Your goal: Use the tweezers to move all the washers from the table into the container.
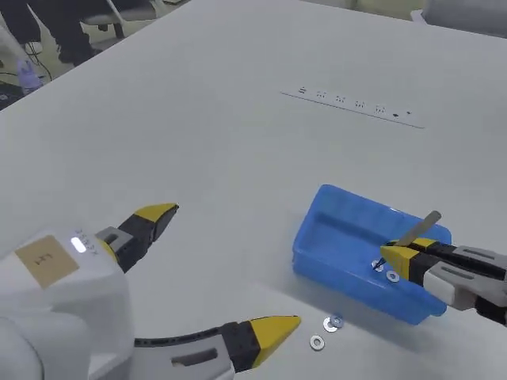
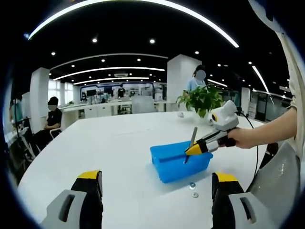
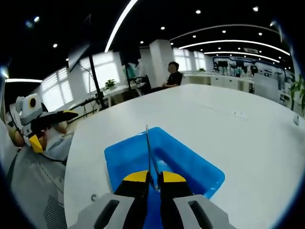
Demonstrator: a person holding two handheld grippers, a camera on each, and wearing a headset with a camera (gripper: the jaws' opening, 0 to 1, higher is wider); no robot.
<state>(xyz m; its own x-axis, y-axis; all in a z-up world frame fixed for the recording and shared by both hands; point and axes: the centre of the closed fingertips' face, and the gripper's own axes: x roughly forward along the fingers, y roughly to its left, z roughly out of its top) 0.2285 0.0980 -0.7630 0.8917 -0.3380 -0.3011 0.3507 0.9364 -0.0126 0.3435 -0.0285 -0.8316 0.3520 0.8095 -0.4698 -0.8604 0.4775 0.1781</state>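
R gripper: your R gripper [image 1: 394, 257] is over the near end of the container [image 1: 341, 222], jaws pressed together and clamped on the tweezers [image 1: 418, 229].
Tweezers: the handle sticks up and back, and the tips point down into the container. You can't tell if the tips carry anything.
L gripper: your L gripper [image 1: 230, 267] has its jaws wide apart with nothing between them. It is low over the table [image 1: 198, 119], left of the container.
Washers: two washers [image 1: 333, 323] lie on the table just beside the container's near wall, close to your L gripper's lower tip. Two ring shapes near the tweezer tips are prob. washers already inside.
Stage (est.): drop-off or thereabouts, with at least two pickups left.
Risk 1: the tweezers may twist in the jaws if the tips hit the container floor, and then they no longer pinch straight.
Risk 2: your L gripper's tip is near the loose washers, so a small drift could flick them away.
Risk 3: the washers lie flat and thin, so the tips may skid off and push one under the container's edge.
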